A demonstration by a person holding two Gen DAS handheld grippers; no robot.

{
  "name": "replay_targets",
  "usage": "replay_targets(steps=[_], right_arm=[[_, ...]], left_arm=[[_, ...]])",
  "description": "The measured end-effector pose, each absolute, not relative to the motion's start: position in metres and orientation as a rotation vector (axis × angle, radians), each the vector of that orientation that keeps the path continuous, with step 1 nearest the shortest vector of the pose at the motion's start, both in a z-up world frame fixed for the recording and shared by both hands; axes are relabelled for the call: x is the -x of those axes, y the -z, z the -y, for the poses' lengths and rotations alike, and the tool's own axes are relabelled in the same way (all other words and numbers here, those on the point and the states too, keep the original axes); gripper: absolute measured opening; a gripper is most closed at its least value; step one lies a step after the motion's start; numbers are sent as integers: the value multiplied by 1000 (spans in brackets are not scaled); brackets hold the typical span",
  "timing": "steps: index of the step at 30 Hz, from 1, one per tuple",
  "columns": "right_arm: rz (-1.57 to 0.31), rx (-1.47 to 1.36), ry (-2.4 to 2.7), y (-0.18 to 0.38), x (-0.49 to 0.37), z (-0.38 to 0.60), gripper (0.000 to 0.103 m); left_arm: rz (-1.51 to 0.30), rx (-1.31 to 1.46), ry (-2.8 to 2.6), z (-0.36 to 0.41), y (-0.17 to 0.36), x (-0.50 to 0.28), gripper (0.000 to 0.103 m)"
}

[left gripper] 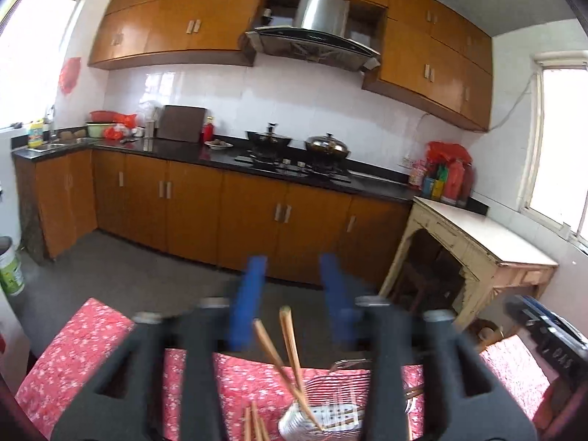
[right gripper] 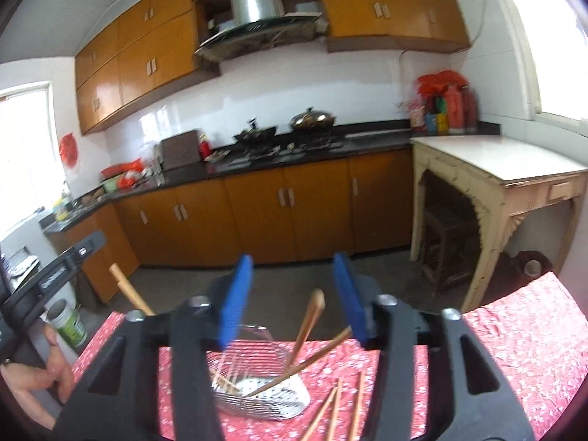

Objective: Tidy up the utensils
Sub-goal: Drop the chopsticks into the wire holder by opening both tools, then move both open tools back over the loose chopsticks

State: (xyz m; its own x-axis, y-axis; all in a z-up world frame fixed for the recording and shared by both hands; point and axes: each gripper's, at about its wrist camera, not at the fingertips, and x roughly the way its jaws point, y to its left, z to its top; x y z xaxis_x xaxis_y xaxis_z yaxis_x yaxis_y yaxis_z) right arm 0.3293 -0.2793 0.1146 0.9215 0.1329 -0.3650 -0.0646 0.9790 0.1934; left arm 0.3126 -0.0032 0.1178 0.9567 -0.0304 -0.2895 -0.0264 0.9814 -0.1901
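Observation:
A metal wire utensil basket [right gripper: 257,393] lies on the red floral tablecloth [right gripper: 514,349]. Two wooden chopsticks [right gripper: 308,323] lean out of it. Loose chopsticks [right gripper: 330,411] lie on the cloth to its right. My right gripper [right gripper: 294,268] hovers above the basket, its blue pads apart with nothing between them. Two more stick ends [right gripper: 126,290] poke up at the left, behind its body. In the left wrist view the basket [left gripper: 330,404] sits low in the frame with leaning chopsticks [left gripper: 286,349]. More chopsticks [left gripper: 253,422] lie beside it. My left gripper [left gripper: 294,268] is open above them and touches none.
A hand [right gripper: 33,378] holds the other gripper's body at the left edge. Beyond the table is grey floor, then orange cabinets under a black counter [left gripper: 220,154] with two pots on the stove. A cream side table [left gripper: 477,235] stands at the right, a bucket [left gripper: 9,268] at the left.

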Motion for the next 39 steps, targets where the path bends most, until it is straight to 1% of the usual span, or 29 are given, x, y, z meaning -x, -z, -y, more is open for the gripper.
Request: replay_targets(steps=[5, 8, 9, 10, 11, 12, 15, 18, 23, 24, 25, 26, 28, 30, 34, 39], right_arm=[[-383, -221, -8, -107, -309, 323, 55], [-398, -243, 60, -96, -298, 349, 59], [-406, -252, 80, -92, -294, 358, 60], [-418, -262, 108, -85, -289, 369, 61], [-429, -265, 131, -79, -285, 377, 61], [-448, -262, 160, -70, -281, 385, 61], [-496, -242, 214, -47, -275, 401, 61], [-560, -220, 248, -17, -267, 409, 61], [-690, -198, 198, 37, -254, 397, 61], [-711, -194, 175, 47, -251, 391, 60], [-741, -190, 132, 59, -247, 381, 54], [-760, -188, 100, 67, -243, 373, 50], [-802, -180, 32, 81, -238, 358, 38], [-838, -180, -27, 93, -236, 343, 30], [-879, -138, -77, 109, -236, 315, 27], [-913, -106, -77, 124, -245, 296, 27]], left_arm=[[-302, 190, -41, -25, -115, -292, 61], [-313, 184, -75, -45, -108, -279, 70], [-318, 185, -76, -51, -104, -274, 72], [-328, 186, -75, -60, -98, -268, 73], [-337, 183, -81, -67, -92, -263, 78], [-347, 175, -93, -74, -85, -258, 80], [-395, 159, -105, -87, -66, -252, 83], [-436, 123, -140, -94, -39, -243, 84], [-615, 101, -128, -93, 15, -238, 84], [-648, 96, -112, -89, 25, -236, 84], [-667, 95, -96, -86, 31, -234, 84], [-686, 97, -76, -82, 36, -231, 84], [-711, 107, -16, -72, 46, -223, 84], [-725, 100, 33, -59, 53, -216, 84], [-740, 59, 73, -38, 66, -207, 82], [-791, 36, 104, -19, 86, -204, 72]])
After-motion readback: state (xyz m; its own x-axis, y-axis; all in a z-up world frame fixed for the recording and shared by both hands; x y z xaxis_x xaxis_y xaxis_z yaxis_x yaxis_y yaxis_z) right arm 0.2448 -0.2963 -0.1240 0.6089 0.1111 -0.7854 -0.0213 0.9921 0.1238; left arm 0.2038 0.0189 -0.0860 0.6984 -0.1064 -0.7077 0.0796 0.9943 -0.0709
